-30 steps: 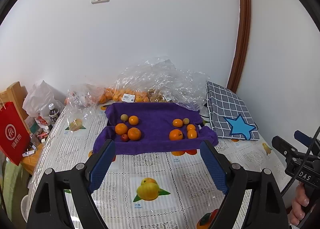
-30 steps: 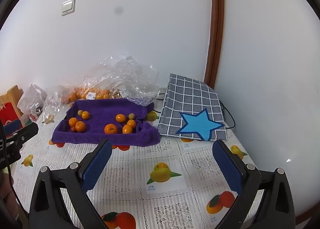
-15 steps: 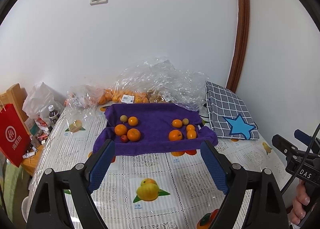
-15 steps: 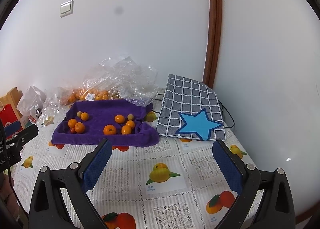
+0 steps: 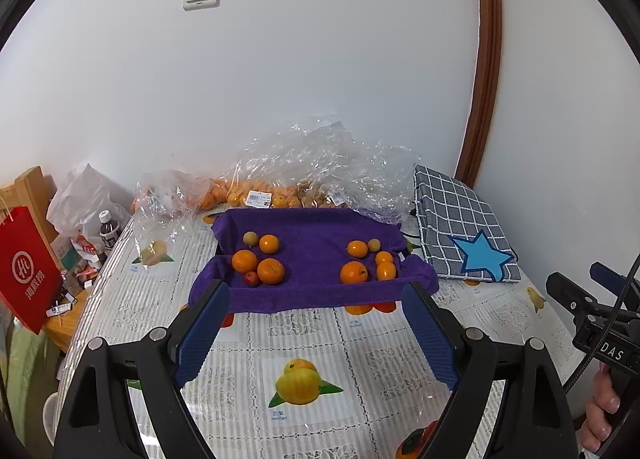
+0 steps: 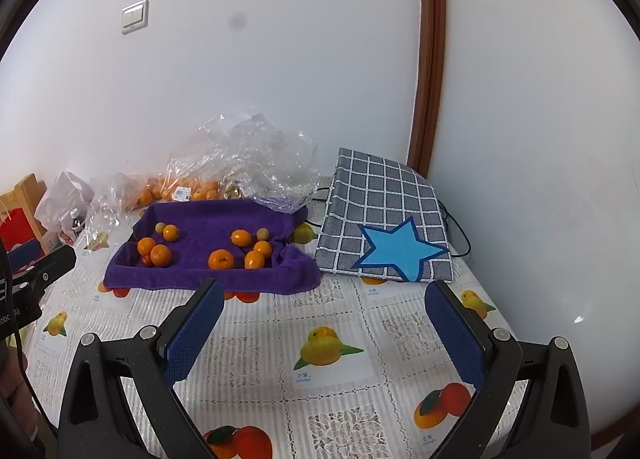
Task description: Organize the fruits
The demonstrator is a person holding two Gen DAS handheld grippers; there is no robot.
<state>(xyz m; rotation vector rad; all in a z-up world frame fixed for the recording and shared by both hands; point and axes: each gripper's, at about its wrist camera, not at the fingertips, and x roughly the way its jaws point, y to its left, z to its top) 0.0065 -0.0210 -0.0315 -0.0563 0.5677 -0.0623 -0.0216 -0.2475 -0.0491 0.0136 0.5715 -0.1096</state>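
A purple towel-lined tray (image 5: 312, 295) (image 6: 208, 279) sits mid-table. It holds two groups of fruit: oranges (image 5: 270, 270) with a pale plum (image 5: 250, 238) and a small red fruit (image 5: 251, 278) on the left, oranges (image 5: 353, 272) (image 6: 221, 259) and a pale plum (image 5: 374, 245) on the right. My left gripper (image 5: 316, 333) is open and empty, held above the tablecloth just short of the tray. My right gripper (image 6: 324, 329) is open and empty, nearer the table's right side. Each gripper's body shows at the edge of the other's view.
Clear plastic bags (image 5: 320, 167) holding more oranges lie behind the tray by the wall. A grey checked bag with a blue star (image 6: 384, 227) lies to the right. A red bag (image 5: 24, 271), a bottle (image 5: 109, 227) and clutter stand off the table's left edge.
Both views have shifted very slightly; the tray looks a little farther off. Nothing was grasped and no fruit has moved.
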